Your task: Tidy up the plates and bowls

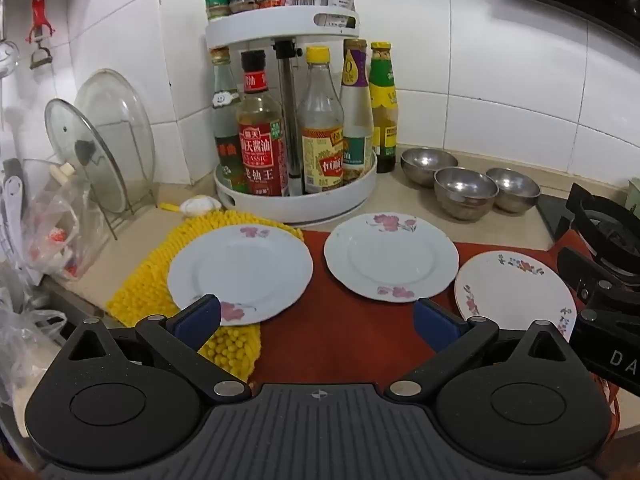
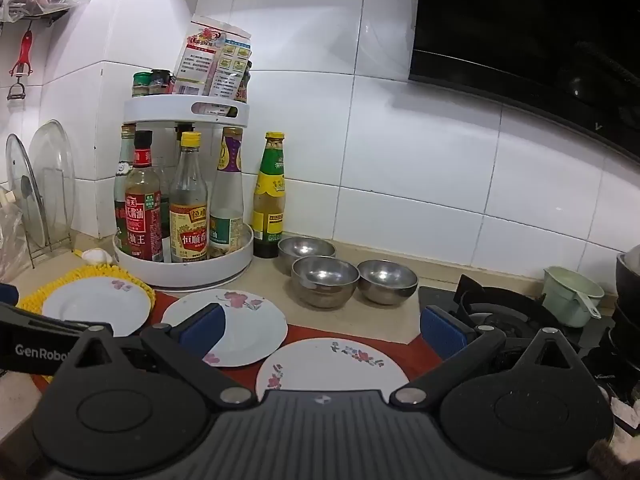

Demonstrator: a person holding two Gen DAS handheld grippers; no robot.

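Three steel bowls (image 1: 466, 190) are gleaming with a brushed metal sheen, glossy glazed flowered plates (image 1: 390, 256) are lying on a matt red cloth (image 1: 344, 328) and a nubby yellow mat (image 1: 140, 292), shiny white tiles (image 1: 500, 80) are catching light.

Your two views are evenly lit, with soft, short shadows under the plates (image 1: 240, 272). Glare spots sit inside the steel bowls (image 2: 324, 276) and on the wall tiles (image 2: 400, 152). Fisheye bending curves tile lines toward the edges. Focus is slightly soft throughout; the hood (image 2: 540, 20) reads nearly black.
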